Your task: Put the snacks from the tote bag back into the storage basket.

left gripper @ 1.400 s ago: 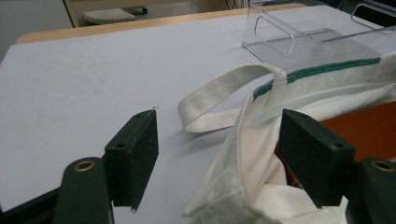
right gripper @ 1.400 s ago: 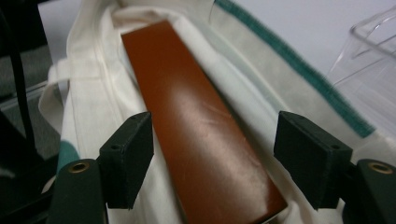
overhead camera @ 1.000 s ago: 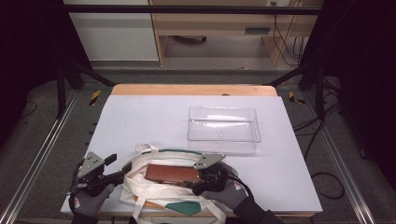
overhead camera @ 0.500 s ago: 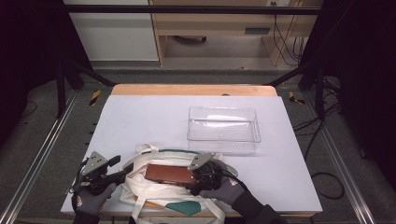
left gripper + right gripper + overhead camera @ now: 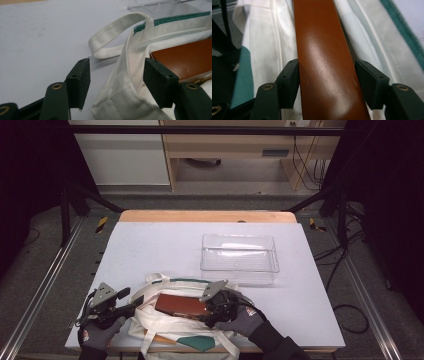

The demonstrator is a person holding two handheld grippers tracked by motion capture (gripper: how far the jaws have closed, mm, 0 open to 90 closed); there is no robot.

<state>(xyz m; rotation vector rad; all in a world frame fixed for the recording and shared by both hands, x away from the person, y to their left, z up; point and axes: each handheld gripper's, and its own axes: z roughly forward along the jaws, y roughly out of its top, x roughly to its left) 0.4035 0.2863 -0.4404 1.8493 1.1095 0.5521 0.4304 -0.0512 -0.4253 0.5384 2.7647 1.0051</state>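
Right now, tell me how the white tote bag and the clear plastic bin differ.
The white tote bag is soft, crumpled cloth with green trim; the clear plastic bin is rigid and see-through. The bag holds a brown case; the bin looks empty. The bag lies at the table's near edge between both grippers; the bin stands farther back, untouched. Both rest on the white table with open tops.

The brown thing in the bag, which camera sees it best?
The right gripper view: the brown case runs long and close between the jaws. The high view shows it small inside the white bag; the left gripper view catches one corner.
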